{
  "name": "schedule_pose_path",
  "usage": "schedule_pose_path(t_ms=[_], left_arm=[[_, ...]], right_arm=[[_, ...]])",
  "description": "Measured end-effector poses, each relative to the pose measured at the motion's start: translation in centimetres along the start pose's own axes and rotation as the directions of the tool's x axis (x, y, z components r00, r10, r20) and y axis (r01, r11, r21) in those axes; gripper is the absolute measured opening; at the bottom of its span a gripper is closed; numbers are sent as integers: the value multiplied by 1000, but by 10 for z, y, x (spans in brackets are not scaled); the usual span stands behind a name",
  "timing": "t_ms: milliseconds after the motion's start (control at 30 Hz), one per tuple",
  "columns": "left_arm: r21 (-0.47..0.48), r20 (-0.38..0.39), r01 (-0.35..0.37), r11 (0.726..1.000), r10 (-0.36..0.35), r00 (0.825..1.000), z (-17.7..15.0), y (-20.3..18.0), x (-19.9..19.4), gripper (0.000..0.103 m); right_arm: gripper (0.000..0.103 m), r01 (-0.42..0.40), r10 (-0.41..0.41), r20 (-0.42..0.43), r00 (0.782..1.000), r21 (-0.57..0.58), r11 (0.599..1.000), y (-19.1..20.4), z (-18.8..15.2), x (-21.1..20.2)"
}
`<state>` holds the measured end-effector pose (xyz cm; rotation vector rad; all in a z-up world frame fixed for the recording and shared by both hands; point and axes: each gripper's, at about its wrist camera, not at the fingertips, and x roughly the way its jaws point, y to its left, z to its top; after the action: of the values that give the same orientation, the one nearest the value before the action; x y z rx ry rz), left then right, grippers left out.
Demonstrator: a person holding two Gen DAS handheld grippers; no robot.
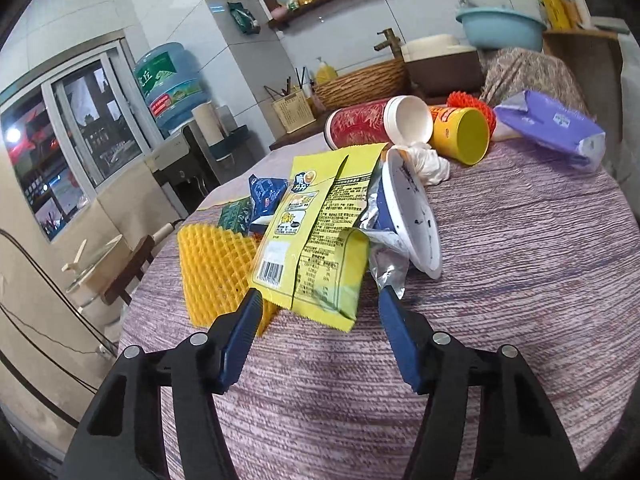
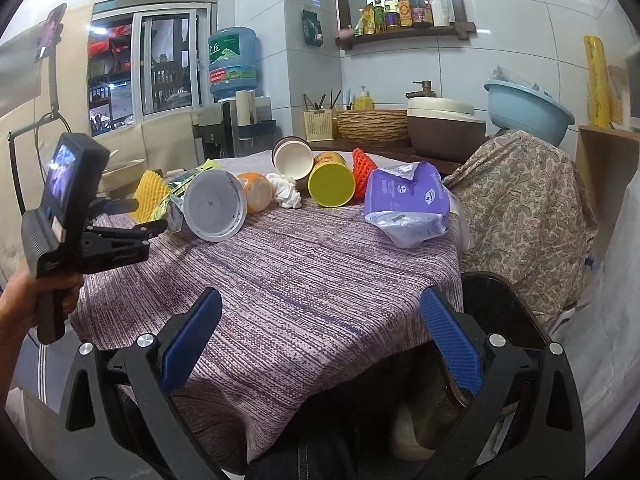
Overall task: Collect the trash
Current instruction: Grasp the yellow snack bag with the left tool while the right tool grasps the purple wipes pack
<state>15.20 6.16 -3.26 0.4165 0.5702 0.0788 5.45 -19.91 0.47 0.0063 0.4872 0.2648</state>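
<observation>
Trash is lying in a pile on the table (image 1: 500, 280). One yellow bag (image 1: 316, 236) is sitting at twelve o'clock from the left gripper (image 1: 320, 300), pointing away. Its fingers are standing apart around the near end, not squeezing. The right gripper (image 2: 320, 312) is waiting wide apart, farther off.

Snack packet (image 1: 320, 224) lies on the table (image 1: 500, 300) — bowl (image 1: 412, 216) just right, cups (image 1: 420, 128) behind.

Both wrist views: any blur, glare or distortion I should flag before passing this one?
Left wrist view: sharp on the yellow snack bag, heavy fisheye bending with dark corners, a bright glare spot in the window. Right wrist view: also sharp, the same curved edges, soft even light on the tablecloth, no hard shadows.
</observation>
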Motion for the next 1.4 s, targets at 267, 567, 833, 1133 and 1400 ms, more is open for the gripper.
schedule_pose_path(t_ms=[267, 567, 833, 1133, 1400], left_arm=[[31, -32, 37, 999, -36, 999, 9, 1, 15, 36], [-69, -55, 137, 988, -141, 989, 19, 16, 12, 6], [-193, -15, 174, 966, -180, 984, 14, 35, -5, 4], [-281, 46, 178, 943, -172, 984, 10, 42, -29, 4], [-304, 53, 205, 930, -198, 979, 7, 39, -33, 4]], right_arm=[[98, 0, -1, -16, 1000, -21, 1000, -1, 4, 10], [98, -54, 55, -85, 995, 15, 998, -17, 19, 35], [86, -55, 68, -106, 992, 116, 992, -55, 48, 64], [84, 136, -117, -133, 984, 143, 980, -90, 82, 108], [58, 137, -79, -214, 974, 273, 952, -131, 77, 148]])
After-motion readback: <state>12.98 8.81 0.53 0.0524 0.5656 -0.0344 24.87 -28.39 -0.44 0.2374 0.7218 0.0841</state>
